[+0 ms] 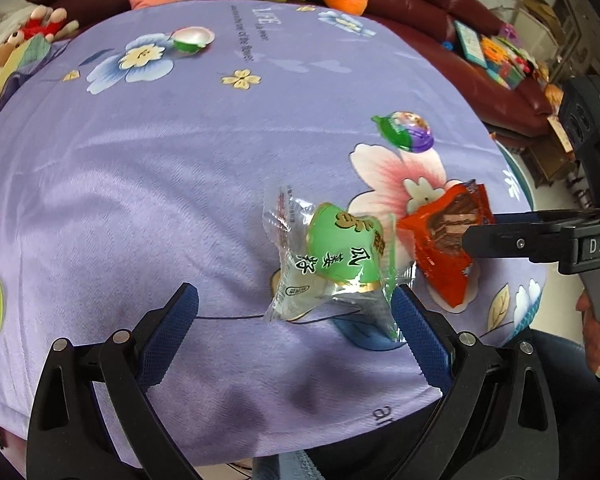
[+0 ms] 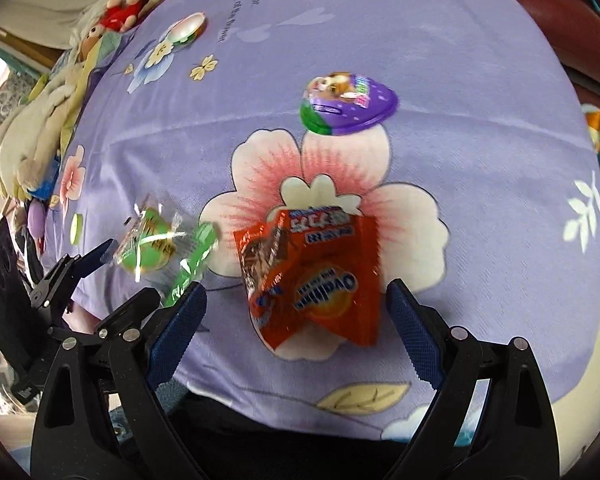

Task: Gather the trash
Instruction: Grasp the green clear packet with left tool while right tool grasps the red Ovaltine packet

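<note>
Wrappers lie scattered on the purple floral cloth point(image 1: 148, 200) that covers the desk. Nearest the person, an orange Ovaltine sachet point(image 2: 316, 276) rests on the big printed pink flower, and just to its left sits a clear packet with a green label point(image 1: 332, 256). Farther back lies a purple-and-green egg-shaped capsule point(image 2: 346, 102), and far off, near the cloth's back edge, an opened half shell point(image 1: 192, 40) of the same kind.

The right gripper point(image 2: 296, 316) is spread wide with the sachet between its blue pads point(image 2: 176, 328), apparently not yet touching it. The left gripper point(image 1: 296, 320) is likewise released and wide, with the clear packet at its right finger; whether they touch I cannot tell. Neither holds anything.

The risks are those of thin, slick film on soft plush: closing too high could skate the pads over the sachet and squirt it aside. Pressing too low could pinch the cloth and drag everything. The two packets lie close, so the grippers could knock each other.
</note>
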